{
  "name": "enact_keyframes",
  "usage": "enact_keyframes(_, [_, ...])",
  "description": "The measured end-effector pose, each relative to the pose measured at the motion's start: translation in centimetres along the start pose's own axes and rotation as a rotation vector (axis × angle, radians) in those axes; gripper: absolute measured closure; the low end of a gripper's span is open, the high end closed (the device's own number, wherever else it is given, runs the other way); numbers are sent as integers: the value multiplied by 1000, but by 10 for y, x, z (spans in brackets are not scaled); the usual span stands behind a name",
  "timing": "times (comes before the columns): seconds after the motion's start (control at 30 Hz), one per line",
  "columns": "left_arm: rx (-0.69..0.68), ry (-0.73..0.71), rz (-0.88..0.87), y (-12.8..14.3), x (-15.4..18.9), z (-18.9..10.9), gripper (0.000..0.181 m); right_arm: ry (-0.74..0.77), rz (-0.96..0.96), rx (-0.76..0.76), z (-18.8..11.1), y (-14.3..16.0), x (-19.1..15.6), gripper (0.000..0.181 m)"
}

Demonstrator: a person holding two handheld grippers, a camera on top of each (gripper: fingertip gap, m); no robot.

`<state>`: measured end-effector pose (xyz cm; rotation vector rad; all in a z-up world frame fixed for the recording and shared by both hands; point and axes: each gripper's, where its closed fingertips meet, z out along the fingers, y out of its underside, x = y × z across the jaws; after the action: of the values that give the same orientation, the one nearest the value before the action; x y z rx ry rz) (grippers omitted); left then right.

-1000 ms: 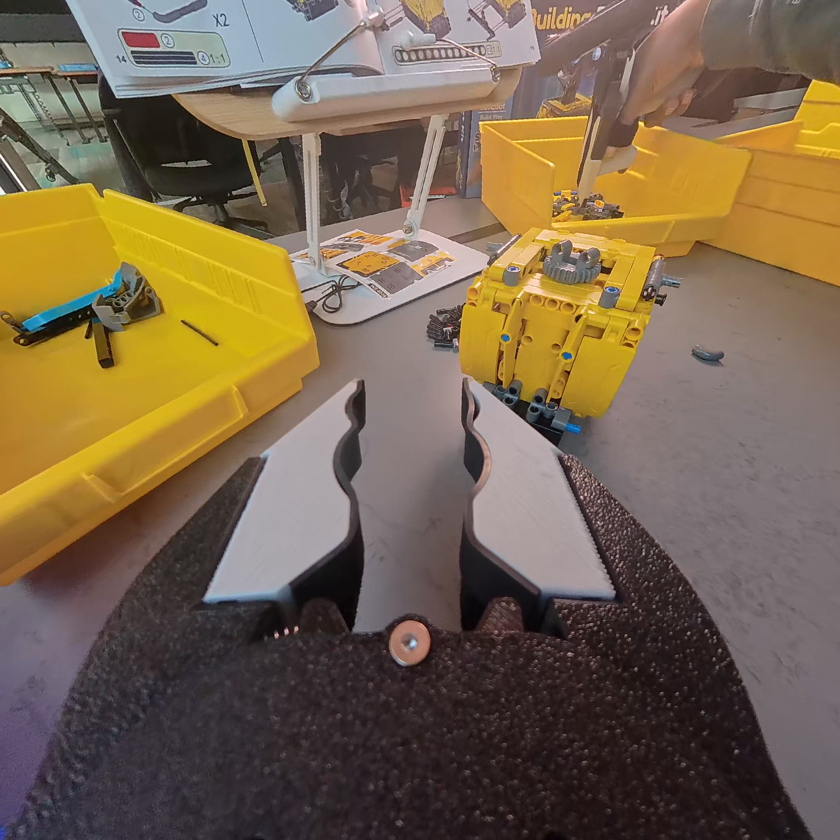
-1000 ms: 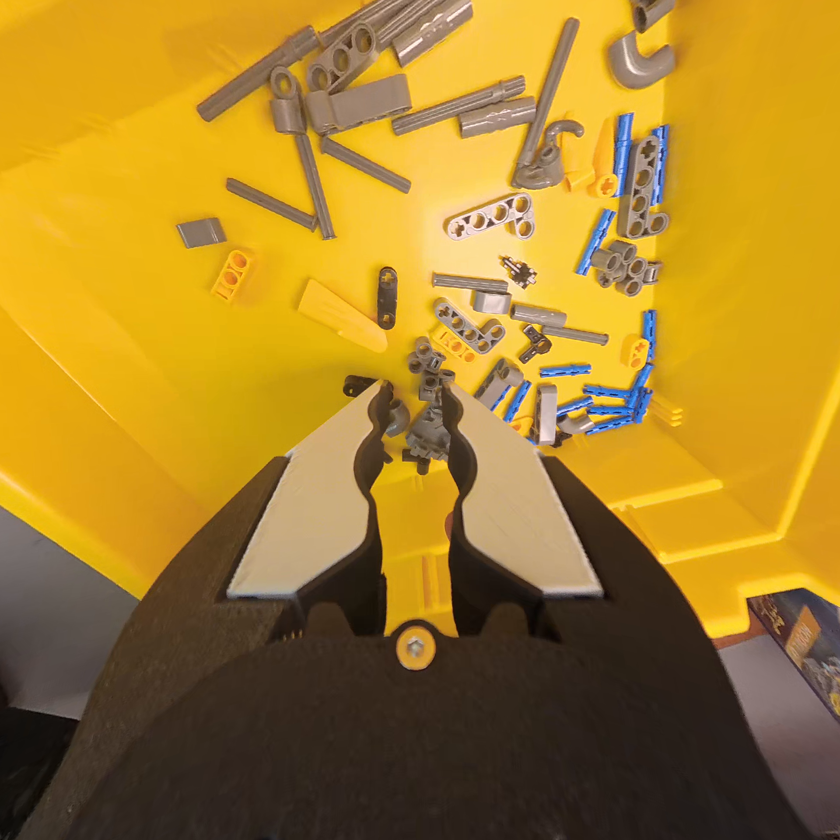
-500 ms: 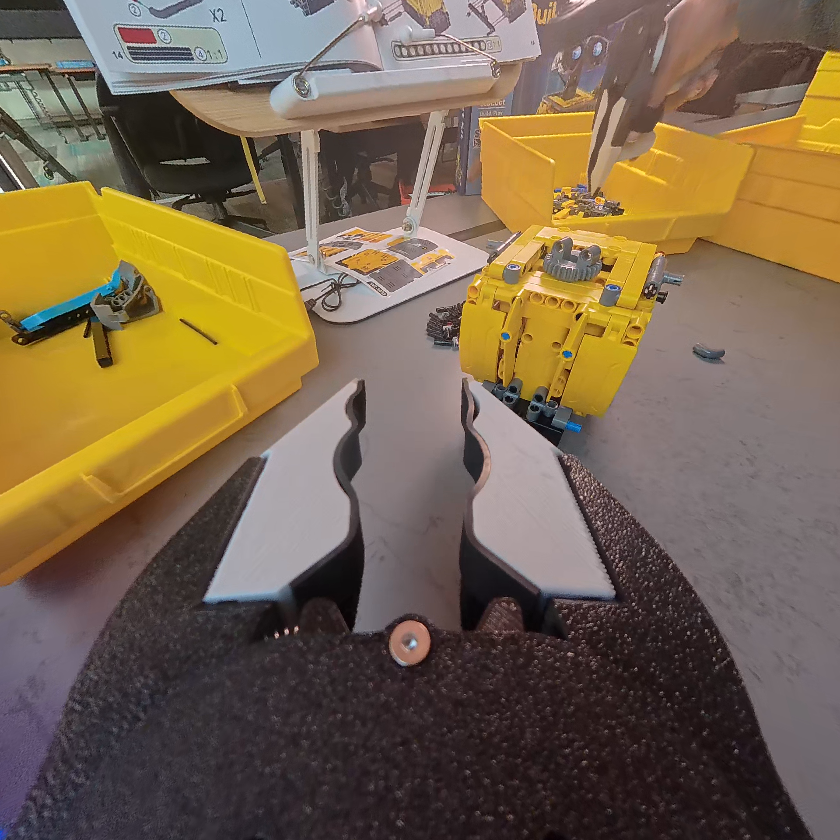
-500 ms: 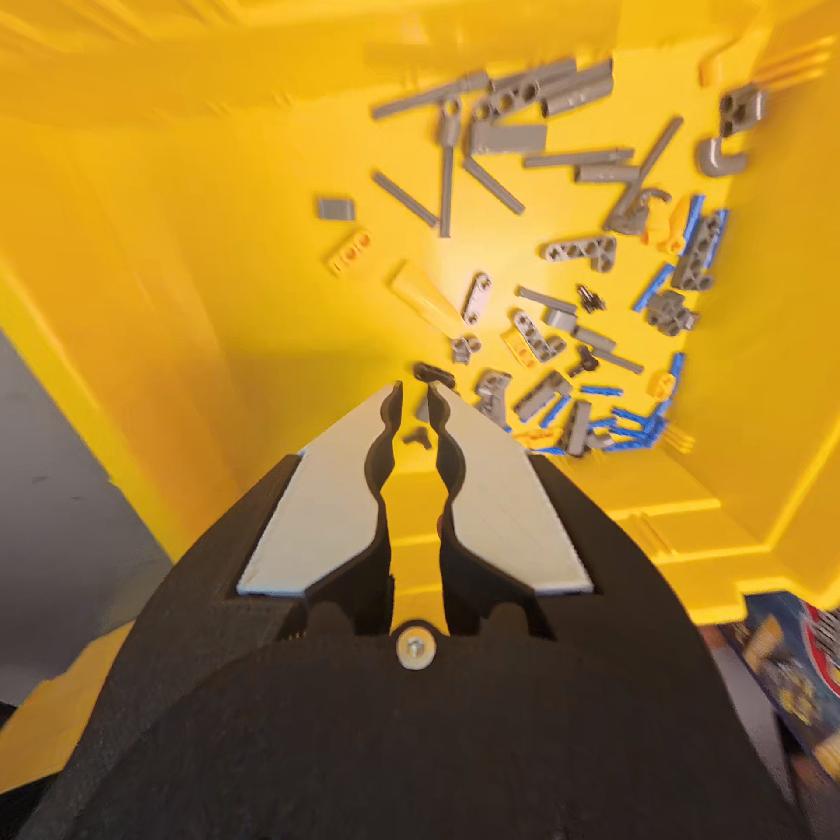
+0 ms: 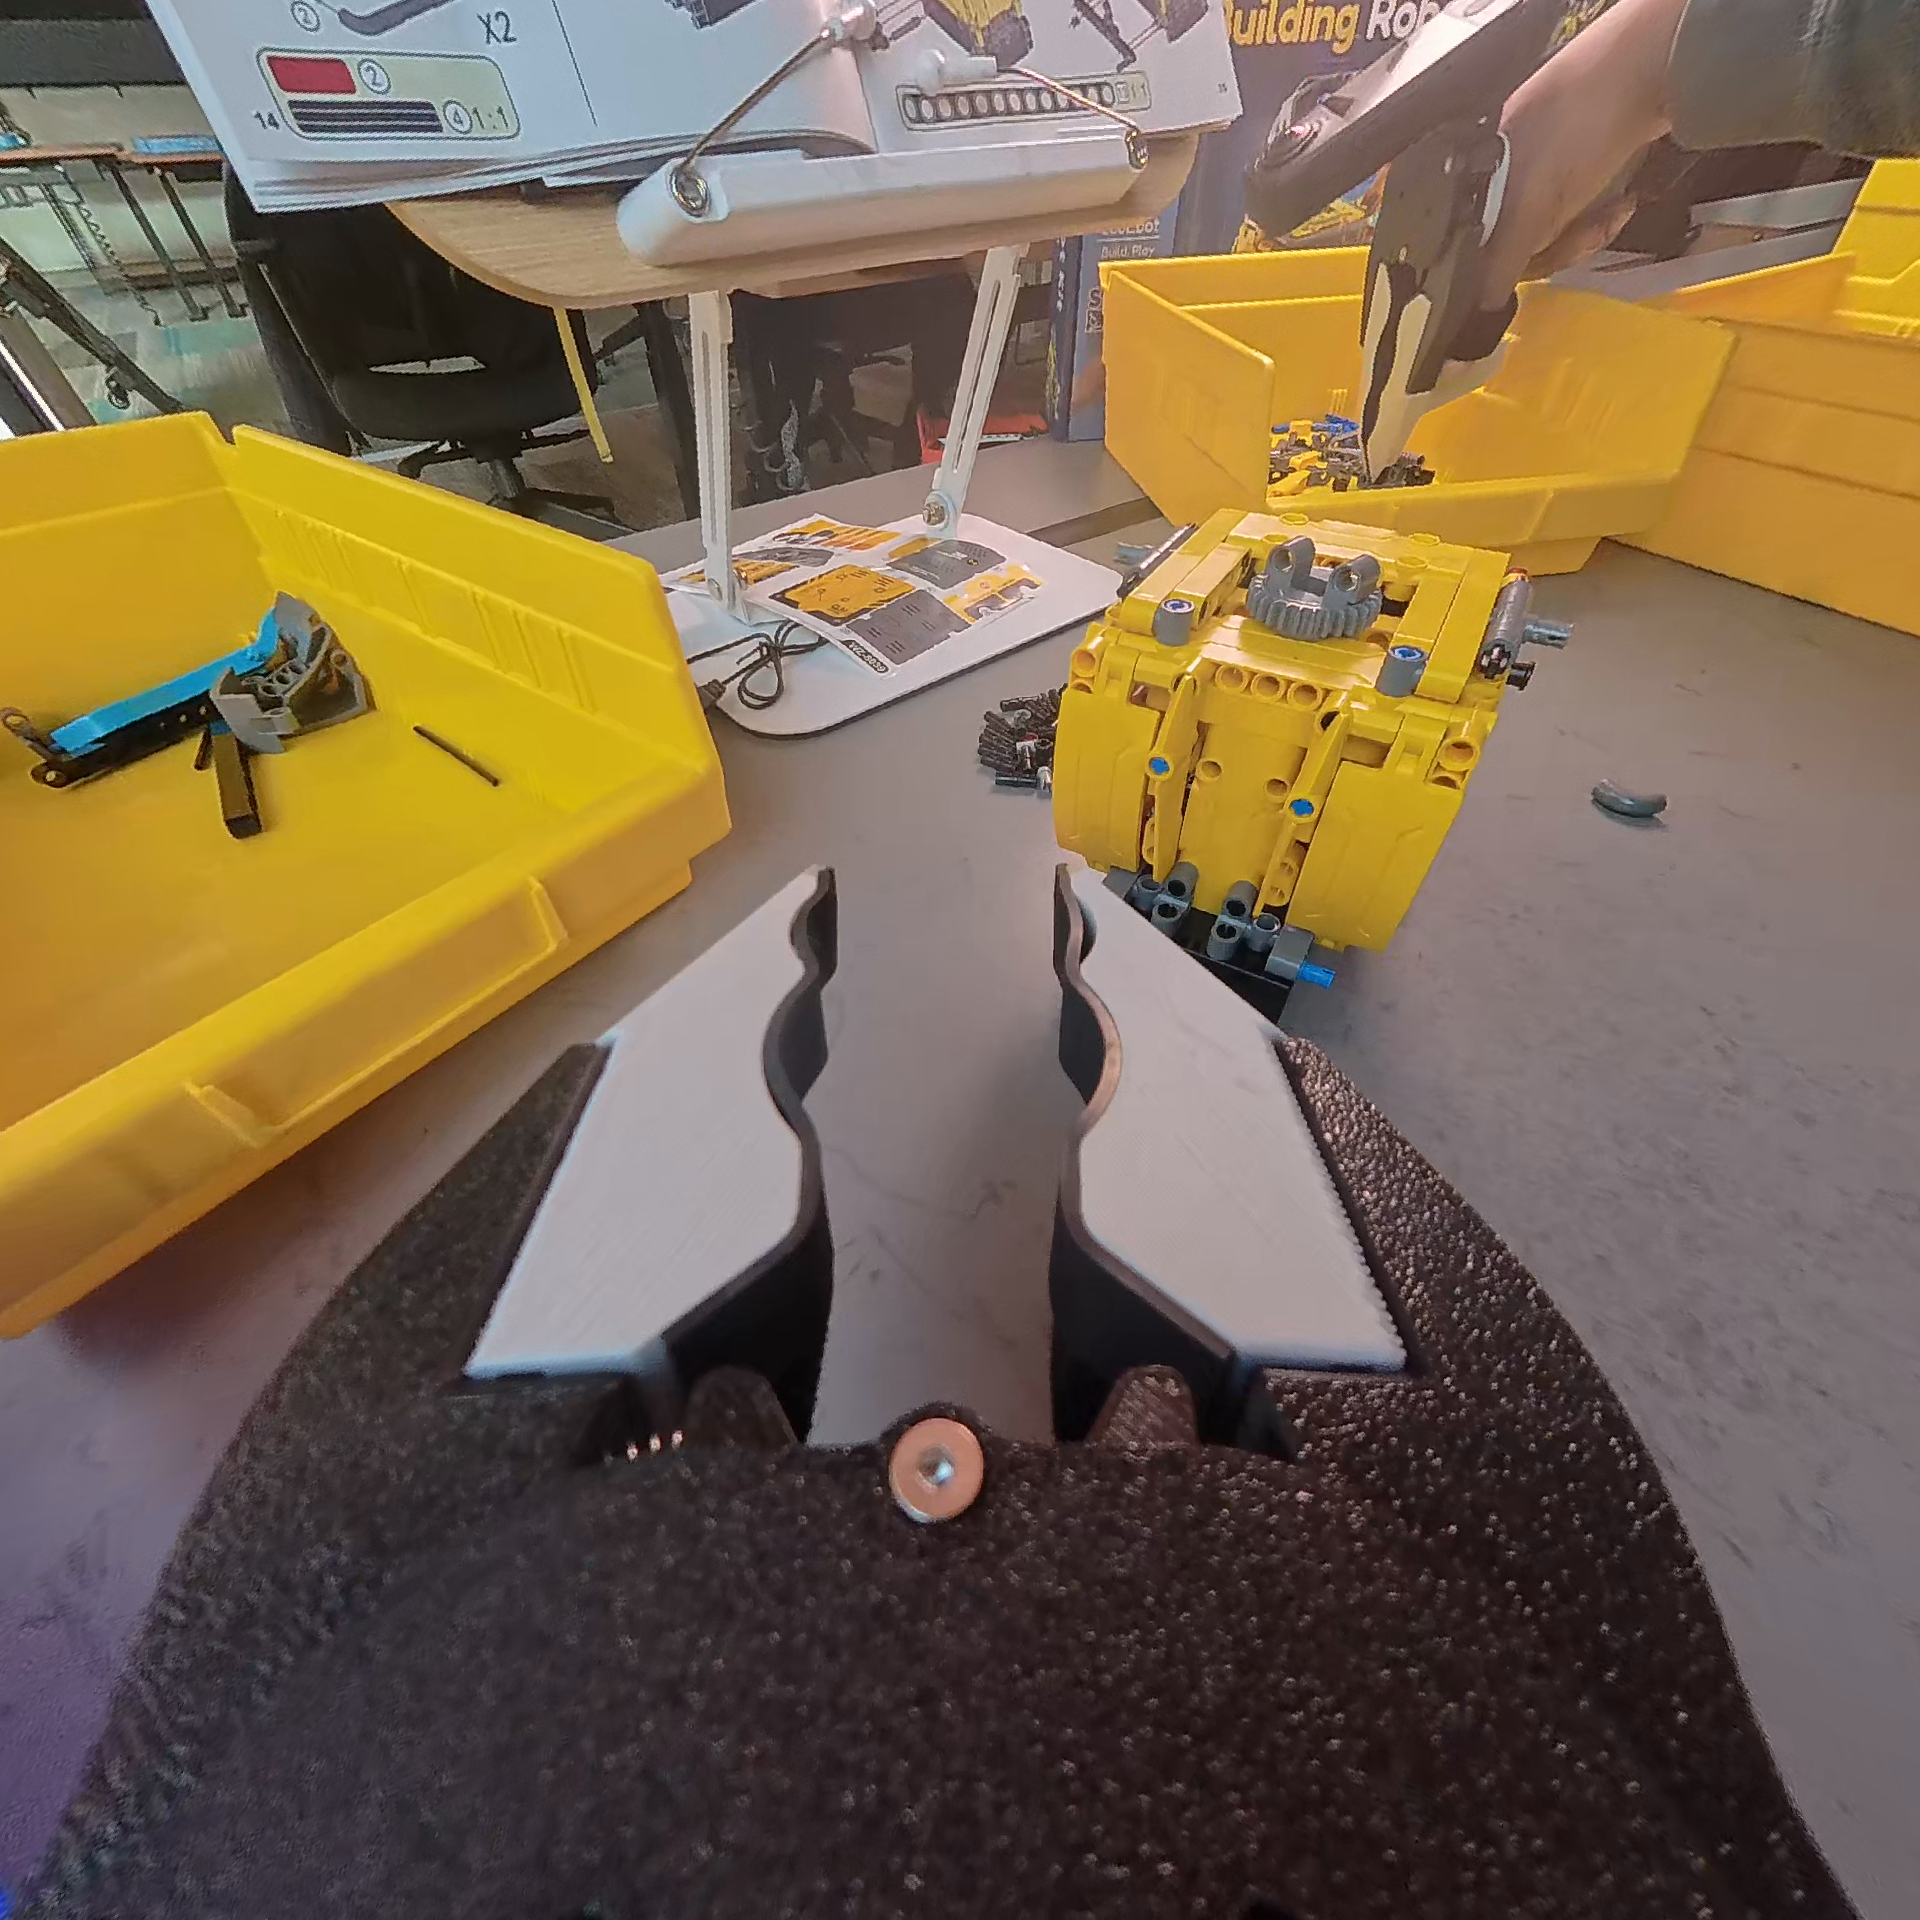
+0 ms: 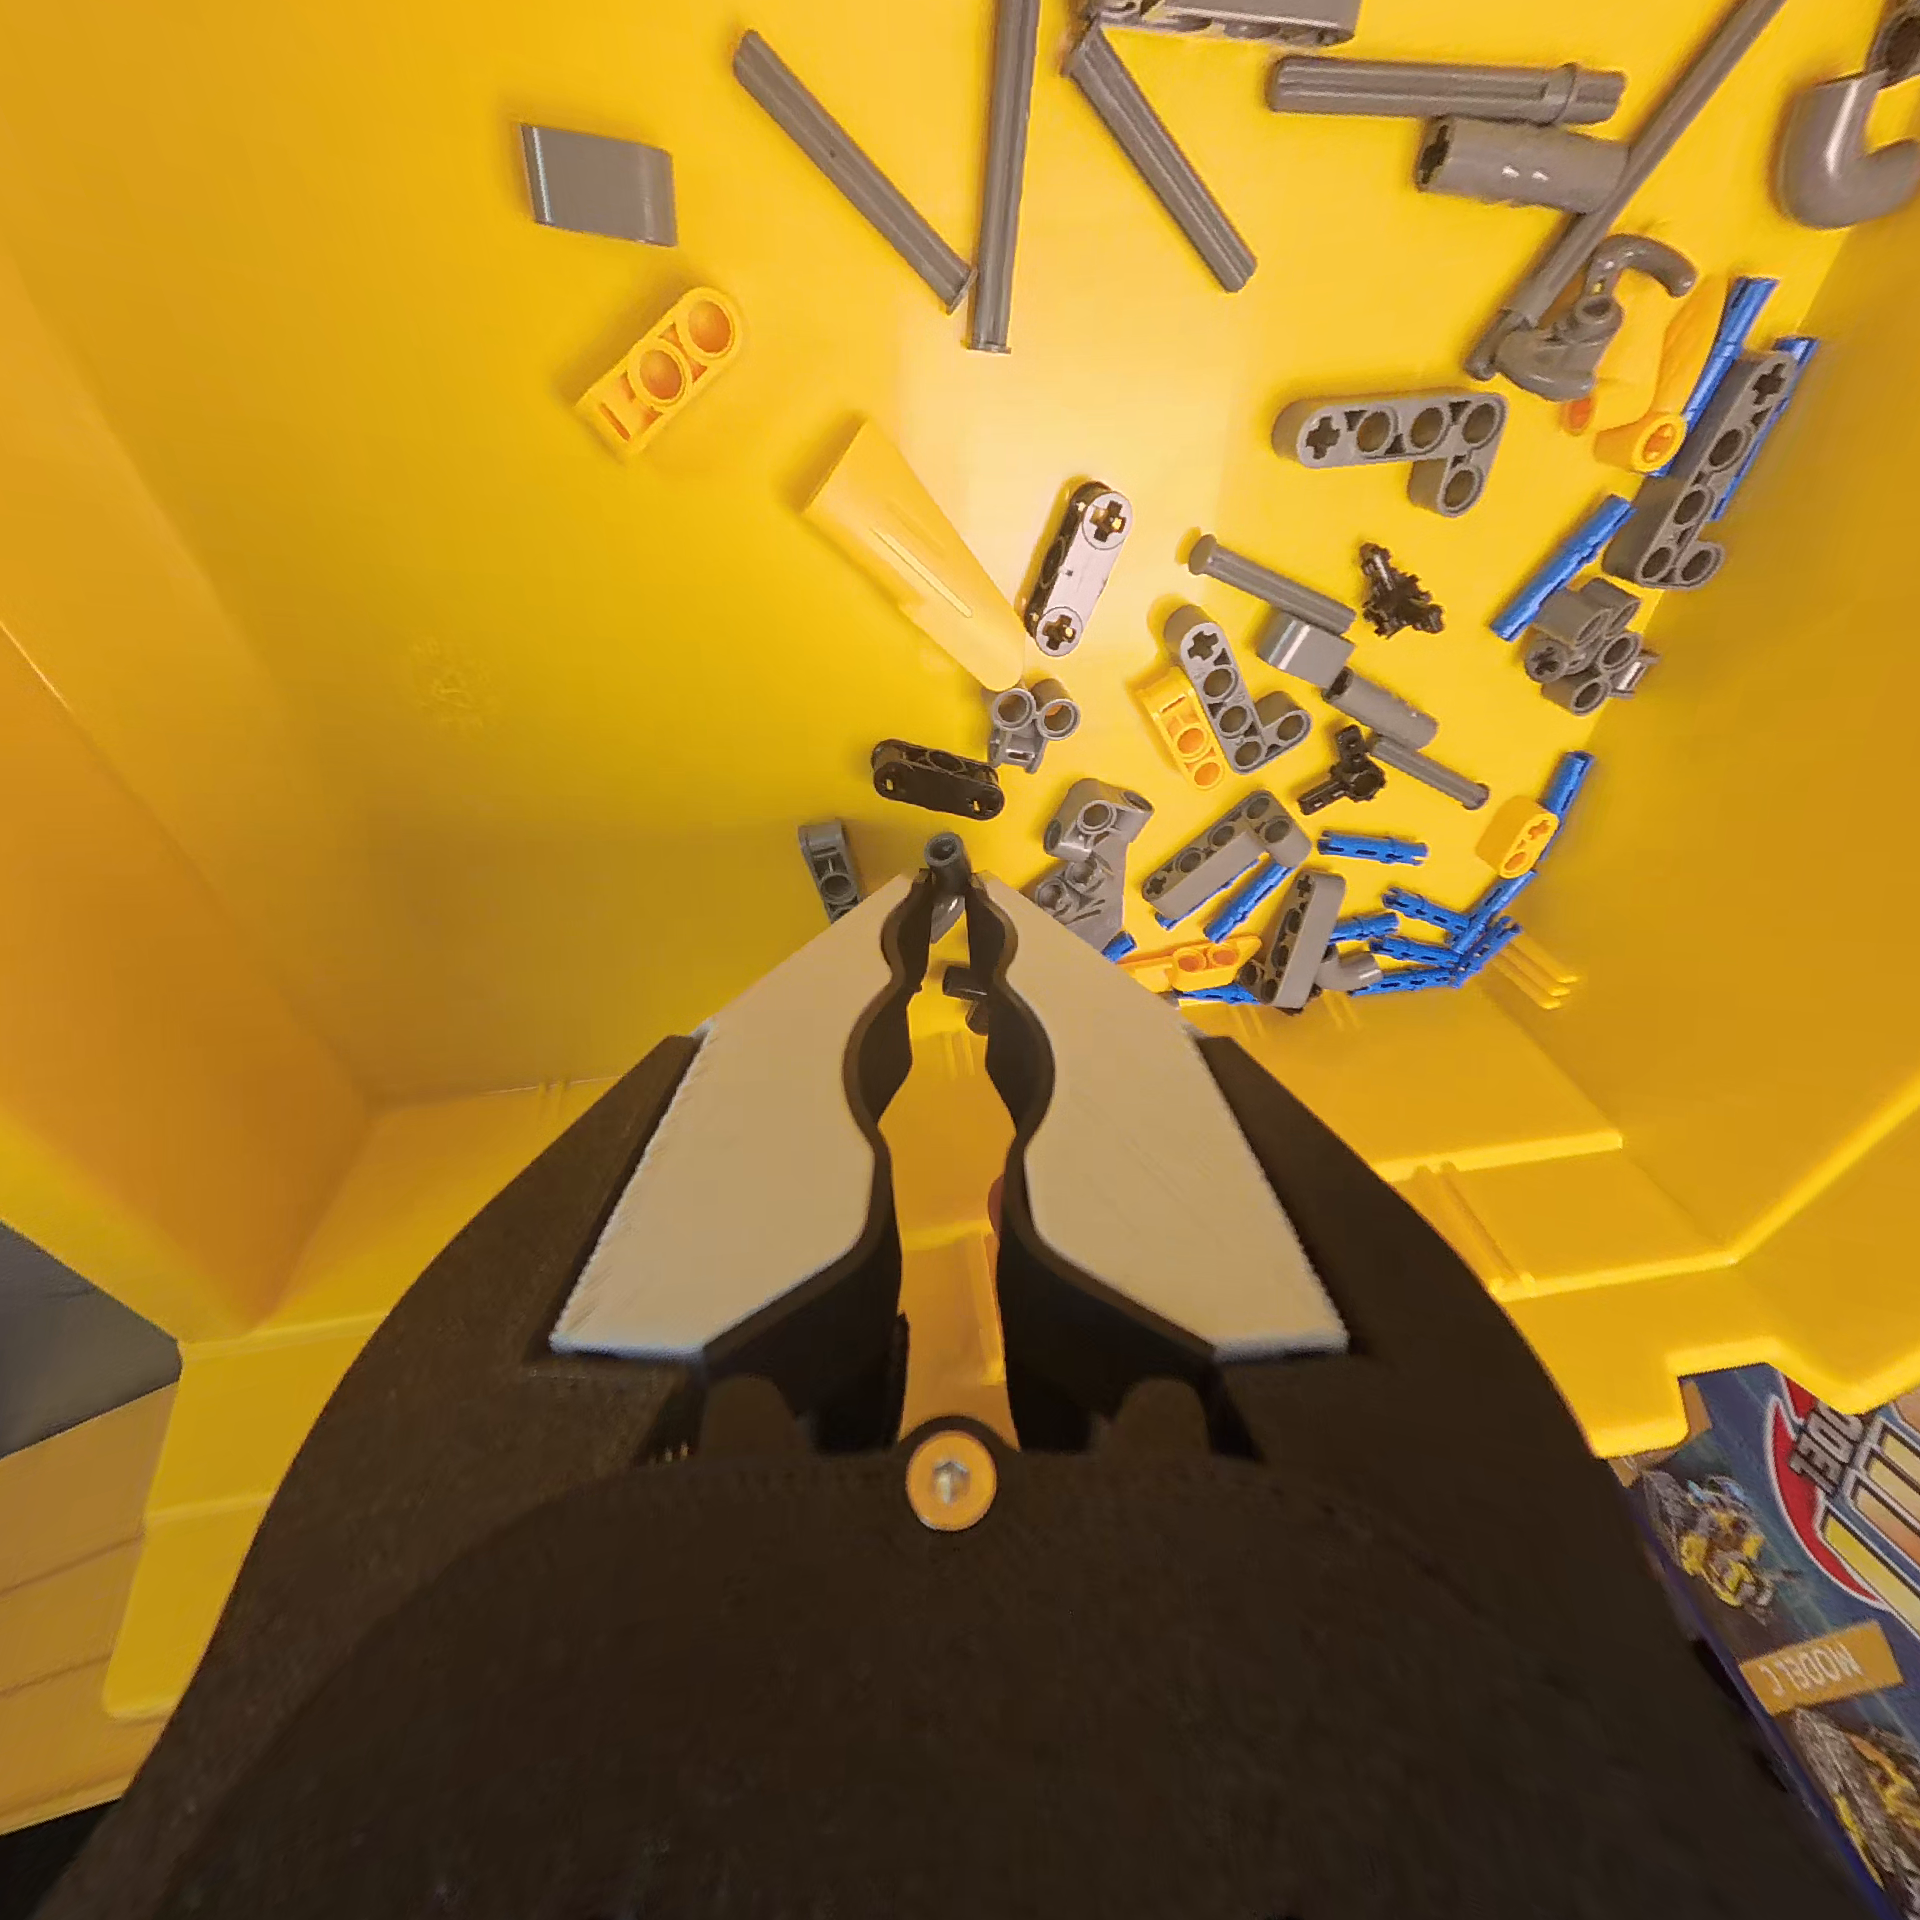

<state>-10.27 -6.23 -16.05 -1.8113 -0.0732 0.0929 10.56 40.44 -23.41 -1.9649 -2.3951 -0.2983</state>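
We see right gripper [image 6: 943,891] fingers pinching small grey connector [image 6: 943,854] by very tip above yellow bin [image 6: 312,727]; slight jolt may drop it. Left gripper [image 5: 943,904] fingers wide, empty, over worktop [image 5: 1558,1091].

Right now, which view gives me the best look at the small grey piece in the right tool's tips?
The right wrist view: the small grey piece sits pinched between the right tool tips, close and sharp, above the yellow bin. The left wrist view shows that tool only far off, its tips down in the bin; the piece itself is too small to tell.

Two grippers, left [image 5: 943,906] and right [image 6: 943,885]. At least four yellow bins [image 5: 436,665]. One yellow brick model [image 5: 1273,727]. One instruction booklet [image 5: 665,62] on one stand [image 5: 883,187].
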Motion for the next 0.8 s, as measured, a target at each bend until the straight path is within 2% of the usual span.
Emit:
enact_keyframes(0.27, [6, 2, 0, -1, 0, -1, 141, 34, -1, 7, -1, -1, 1, 176])
enact_keyframes(0.33, [8, 1, 1, -1, 0, -1, 141, 80, -22, 35, -14, -2, 3, 177])
enact_keyframes(0.4, [8, 1, 2, -1, 0, -1, 141, 103, -23, 149, -45, -12, -3, 181])
enact_keyframes(0.47, [10, 1, 4, -1, 0, -2, 141, 87, -61, 284, -85, -23, -29, 181])
enact_keyframes(0.53, [10, 5, 4, -2, 1, -2, 141, 48, -145, 367, -112, -28, -73, 181])
enact_keyframes(0.6, [10, 15, 2, -2, 3, -2, 141, 22, -232, 416, -122, -31, -121, 181])
enact_keyframes(0.67, [15, 22, 5, -3, 6, -3, 141, 25, -279, 409, -117, -28, -156, 181])
enact_keyframes(0.73, [17, 26, 10, -4, 8, -3, 141, 112, -302, 367, -106, -23, -160, 181])
enact_keyframes(0.8, [19, 29, 11, -4, 9, -3, 141, 168, -234, 346, -98, -19, -141, 180])
